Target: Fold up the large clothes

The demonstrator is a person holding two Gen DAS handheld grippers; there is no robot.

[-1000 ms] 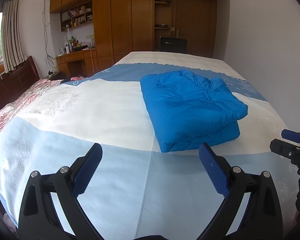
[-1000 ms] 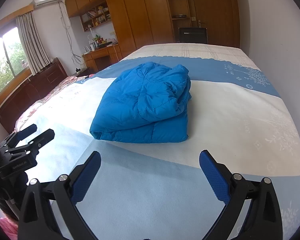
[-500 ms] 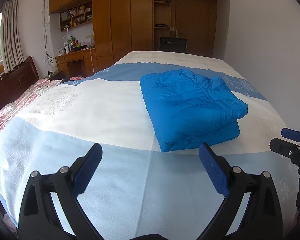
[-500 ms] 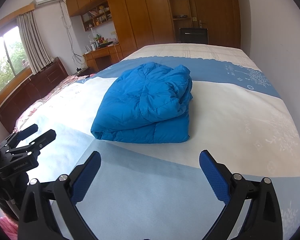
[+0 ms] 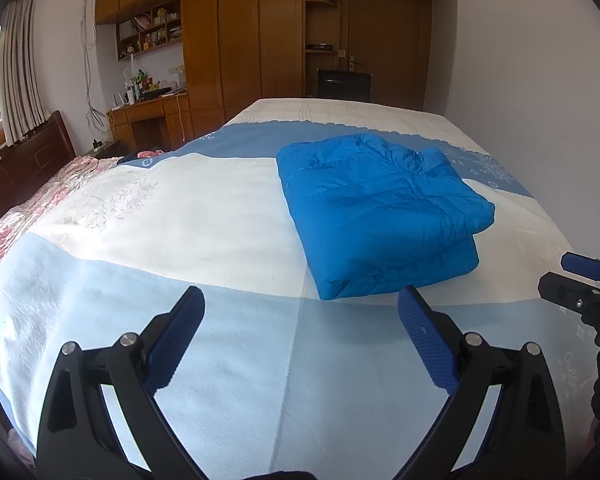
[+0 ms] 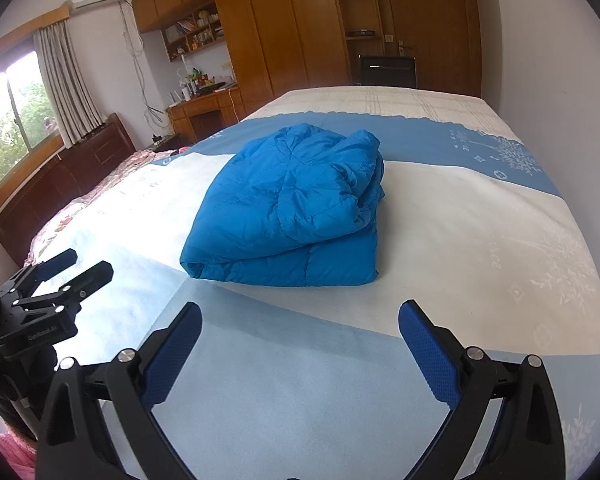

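A bright blue puffy jacket lies folded into a thick rectangle on the bed. It also shows in the right wrist view, with its folded edge toward me. My left gripper is open and empty, held above the bed a little short of the jacket's near left corner. My right gripper is open and empty, short of the jacket's near edge. Each gripper shows at the edge of the other's view, the right one and the left one.
The bed cover has white, light blue and darker blue bands. A plain wall runs along the bed's right side. A dark wooden headboard, a desk and tall wooden wardrobes stand to the left and beyond.
Almost nothing has changed. Both grippers stay open and hold nearly still, and the folded jacket has not moved.
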